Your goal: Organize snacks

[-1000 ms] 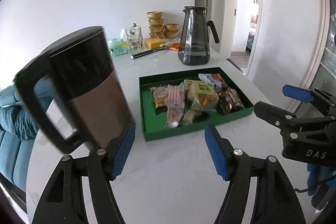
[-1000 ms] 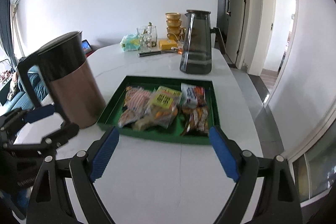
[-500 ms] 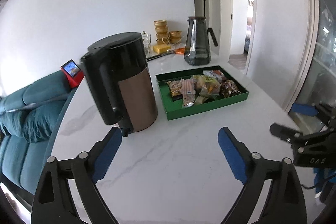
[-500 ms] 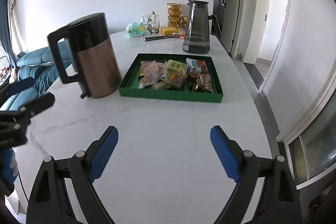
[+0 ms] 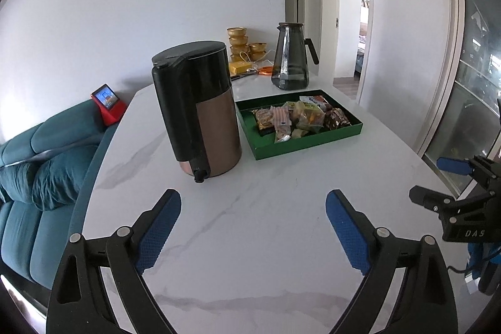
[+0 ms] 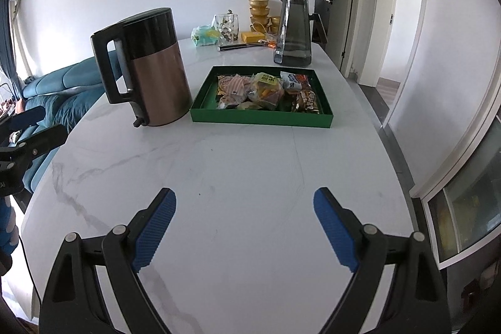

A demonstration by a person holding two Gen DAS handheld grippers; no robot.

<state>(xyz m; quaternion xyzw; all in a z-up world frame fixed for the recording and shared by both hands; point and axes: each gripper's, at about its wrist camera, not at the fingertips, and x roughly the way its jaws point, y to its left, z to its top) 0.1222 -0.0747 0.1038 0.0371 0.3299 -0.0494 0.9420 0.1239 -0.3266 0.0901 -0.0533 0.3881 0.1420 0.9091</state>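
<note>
Several wrapped snacks (image 6: 266, 89) lie heaped together inside a green tray (image 6: 261, 117) on a white marble table (image 6: 238, 177), in what looks like the closing stretch of the tidying job. No packet can be seen loose on the tabletop in either wrist view, so the gathering appears done; the packets sit overlapping rather than in rows, and whether further sorting is wanted cannot be told.

Beside the tray's left edge stands a copper-and-black kettle (image 6: 150, 68), upright, close to the tray though contact cannot be made out. A dark glass jug (image 6: 294, 33) stands just behind the tray, with gold bowls (image 6: 259, 11) and small clutter at the far end.

Both tools hang over bare marble, well apart from the tray. Blue pads of the left gripper (image 5: 252, 232) stand wide with nothing between them. Its partner, the right gripper (image 6: 244, 229), is likewise spread and empty. Judged from this, little or nothing remains but to finish.
</note>
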